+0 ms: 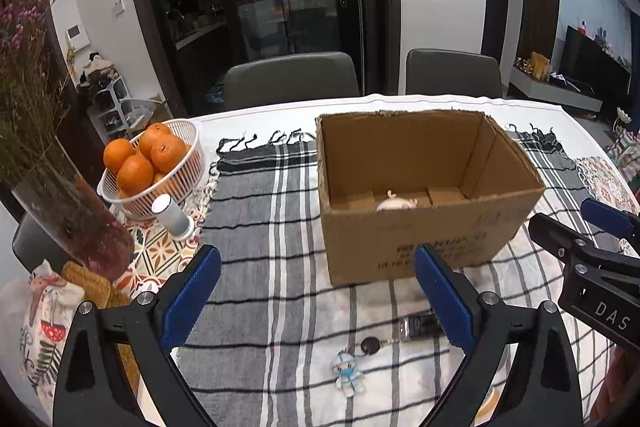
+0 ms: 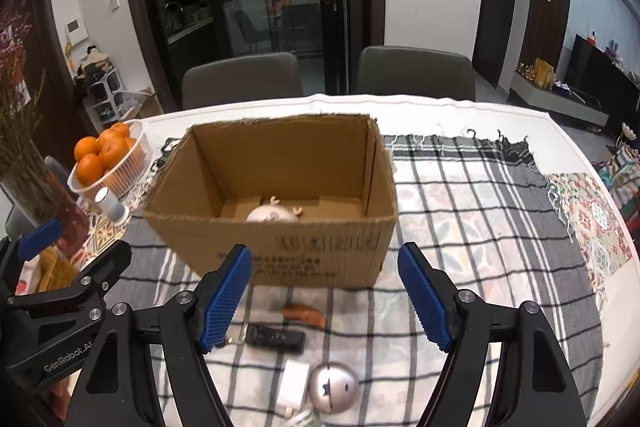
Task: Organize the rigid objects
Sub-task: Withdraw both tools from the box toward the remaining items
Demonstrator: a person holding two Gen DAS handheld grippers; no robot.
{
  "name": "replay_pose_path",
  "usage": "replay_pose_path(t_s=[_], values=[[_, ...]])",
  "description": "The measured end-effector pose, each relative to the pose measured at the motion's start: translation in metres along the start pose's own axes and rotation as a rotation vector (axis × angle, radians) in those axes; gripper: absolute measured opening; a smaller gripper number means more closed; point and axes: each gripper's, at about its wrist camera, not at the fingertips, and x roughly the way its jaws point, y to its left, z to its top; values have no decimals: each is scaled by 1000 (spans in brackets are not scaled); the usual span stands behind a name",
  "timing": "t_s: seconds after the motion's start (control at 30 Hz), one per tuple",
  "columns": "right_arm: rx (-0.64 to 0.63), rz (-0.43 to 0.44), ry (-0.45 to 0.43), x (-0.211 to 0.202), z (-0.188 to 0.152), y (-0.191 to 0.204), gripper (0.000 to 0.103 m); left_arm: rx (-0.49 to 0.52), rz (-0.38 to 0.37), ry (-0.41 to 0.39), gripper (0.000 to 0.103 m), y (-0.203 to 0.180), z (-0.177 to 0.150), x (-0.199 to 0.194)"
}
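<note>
Left claw stood spread wide and empty; right claw was spread, also empty. Box sat mid-bench with a pale toy inside. Remote, charger and bell lay on the cloth near the box.

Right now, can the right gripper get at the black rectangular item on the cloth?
Probably yes: the right gripper is open and empty, and the black rectangular item lies uncovered on the cloth just ahead, in front of the box.

Cardboard box wall hides most of the toy inside
</note>
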Motion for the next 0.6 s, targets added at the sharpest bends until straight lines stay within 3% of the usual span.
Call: replay_pose_path(t_s=[0.6], values=[[-34,-4,95,-4,-53,15,68,-21,-66,149,94,9,-59,7]])
